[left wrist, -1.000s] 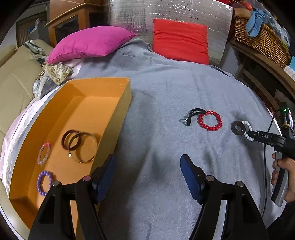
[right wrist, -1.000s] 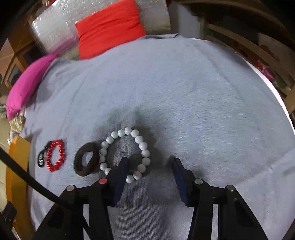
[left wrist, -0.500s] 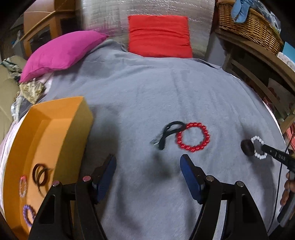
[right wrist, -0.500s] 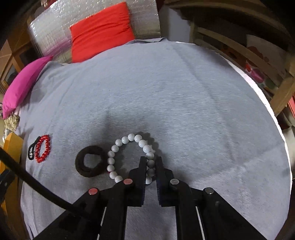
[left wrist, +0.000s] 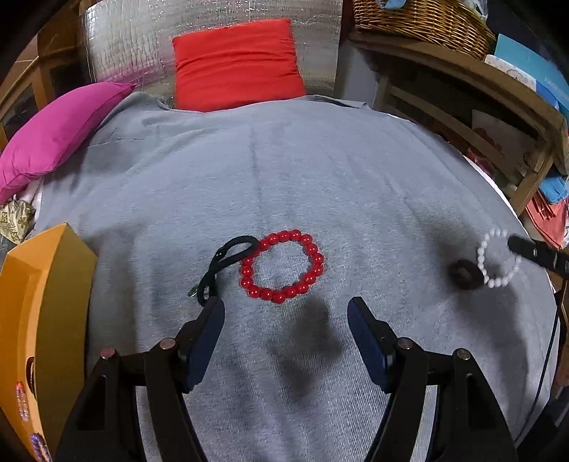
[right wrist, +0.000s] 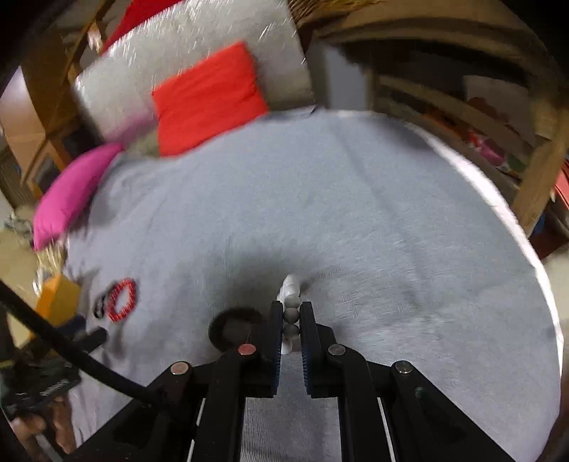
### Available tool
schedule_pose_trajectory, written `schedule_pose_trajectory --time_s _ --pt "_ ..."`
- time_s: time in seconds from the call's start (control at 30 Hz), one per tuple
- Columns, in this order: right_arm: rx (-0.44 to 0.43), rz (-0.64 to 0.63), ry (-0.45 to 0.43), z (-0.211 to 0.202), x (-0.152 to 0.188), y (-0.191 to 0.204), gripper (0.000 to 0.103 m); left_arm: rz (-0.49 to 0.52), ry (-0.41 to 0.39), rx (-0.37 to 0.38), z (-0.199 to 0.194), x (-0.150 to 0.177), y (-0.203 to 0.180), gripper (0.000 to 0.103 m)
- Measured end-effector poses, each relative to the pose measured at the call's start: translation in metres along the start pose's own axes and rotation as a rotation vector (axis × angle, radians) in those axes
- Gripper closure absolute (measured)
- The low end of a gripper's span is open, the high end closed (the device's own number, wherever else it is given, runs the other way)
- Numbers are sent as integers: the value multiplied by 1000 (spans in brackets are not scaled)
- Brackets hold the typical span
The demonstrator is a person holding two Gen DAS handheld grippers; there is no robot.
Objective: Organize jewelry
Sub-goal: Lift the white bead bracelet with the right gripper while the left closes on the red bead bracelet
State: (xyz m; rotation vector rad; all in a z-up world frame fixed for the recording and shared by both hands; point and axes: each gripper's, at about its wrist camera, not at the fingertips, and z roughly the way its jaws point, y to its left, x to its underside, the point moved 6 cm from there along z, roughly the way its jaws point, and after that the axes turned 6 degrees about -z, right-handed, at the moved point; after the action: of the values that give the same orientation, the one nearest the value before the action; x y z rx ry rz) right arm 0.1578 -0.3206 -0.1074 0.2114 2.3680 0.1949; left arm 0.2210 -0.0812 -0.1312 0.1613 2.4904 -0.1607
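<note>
My left gripper (left wrist: 286,312) is open and empty, just short of a red bead bracelet (left wrist: 282,264) lying on the grey blanket (left wrist: 284,170). A black cord loop (left wrist: 224,264) touches the bracelet's left side. My right gripper (right wrist: 291,312) is shut on a white bead bracelet (right wrist: 290,288) and holds it edge-on above the blanket; in the left wrist view the bracelet (left wrist: 498,261) hangs at the far right, lifted. A dark scrunchie (left wrist: 464,274) lies under it, also seen in the right wrist view (right wrist: 231,328).
An orange box (left wrist: 42,295) with bracelets inside stands at the left edge of the left wrist view. A pink pillow (left wrist: 60,131) and a red cushion (left wrist: 236,64) lie at the back. Wooden shelves (left wrist: 462,92) and a wicker basket (left wrist: 419,21) border the right.
My right gripper shut on the white bracelet and lifted it off the blanket. My left gripper moved right from the orange box toward the red bracelet, staying open.
</note>
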Motion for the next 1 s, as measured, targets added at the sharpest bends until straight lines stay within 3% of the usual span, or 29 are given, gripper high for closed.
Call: schedule_pose_trajectory --time_s 0.07,0.17,0.27,0.37,0.4,0.5,0.57,0.7,0.83,1.0 --pt "-34 -48 11 -5 -1 13 93 -5 0 6 1 1 -1 31" --pt "-88 -29 -84 -34 -25 23 93 -24 -10 31 -5 2 -3 31" --pt "-137 -94 -161 -63 -39 48 93 -14 -38 73 -14 2 -14 31" --pt "-136 -51 -134 -62 -33 40 93 -22 -37 75 -14 4 -16 31" --pt "-185 -23 -126 -62 -33 44 93 -34 -32 80 -14 6 -15 31" --pt "-205 -125 -123 -58 -35 80 93 -42 -32 70 -20 11 -9 31" --pt "-240 -74 -106 -51 -30 80 93 -34 -49 42 -28 14 1 31" --pt "-131 -1 -59 -32 -6 34 93 -52 -20 82 -25 14 1 31" --pt "-94 -3 -9 -22 16 17 93 -39 -5 162 -21 11 -27 31" --pt "-65 25 10 -19 25 -10 93 -24 3 163 -17 10 -42 31"
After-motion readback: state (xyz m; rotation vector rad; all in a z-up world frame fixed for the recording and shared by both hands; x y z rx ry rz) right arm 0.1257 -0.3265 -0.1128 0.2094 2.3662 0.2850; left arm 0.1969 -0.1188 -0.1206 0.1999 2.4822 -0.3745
